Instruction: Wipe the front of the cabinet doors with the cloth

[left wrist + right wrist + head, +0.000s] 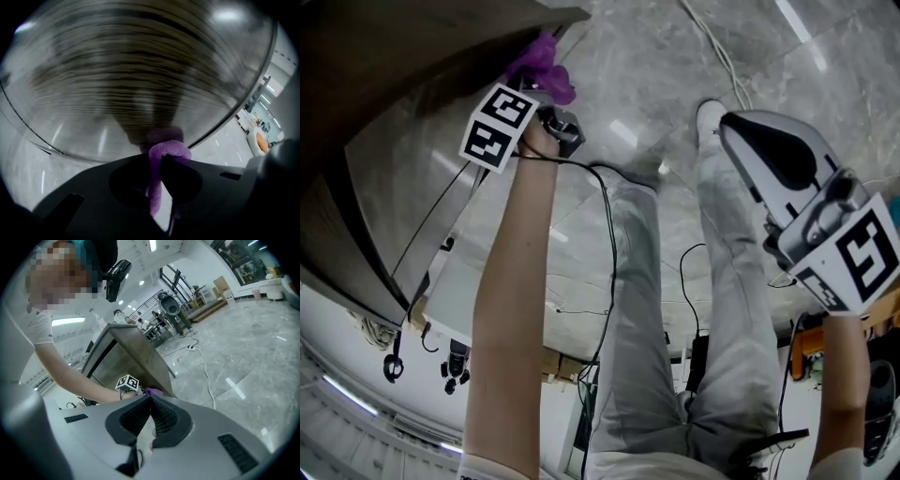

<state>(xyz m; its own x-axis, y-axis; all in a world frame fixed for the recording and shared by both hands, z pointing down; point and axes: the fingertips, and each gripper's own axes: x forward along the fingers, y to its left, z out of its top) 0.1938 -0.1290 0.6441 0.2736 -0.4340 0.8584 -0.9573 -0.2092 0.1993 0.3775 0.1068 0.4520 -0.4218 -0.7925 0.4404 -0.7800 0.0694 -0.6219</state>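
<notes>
Cloth (542, 64): purple, fuzzy, bunched into a soft wad, upper left of head view, sitting against the grey-brown wood-grain cabinet door (403, 112). In left gripper view it's a narrow strip w/ long axis approx vertical in frame, running from bottom centre up between the jaws, then folding over into a rounded loop at the jaw tips; loop end points at the door and looks pressed on it, though the door surface is blurred there. In head view the wad sticks out past the tool toward the top edge of frame. Left hand-held gripper (551, 98): jaws pinched tight on the cloth strip, only the cloth's thickness between them, its marker cube just below-left. Right hand-held gripper (733, 127): right side of head view, well apart from the door, over the grey marble floor (656, 66); in right gripper view its jaws meet at the tips w/ nothing between them. That view also shows the cabinet at centre-left w/ the cloth at its lower edge.
</notes>
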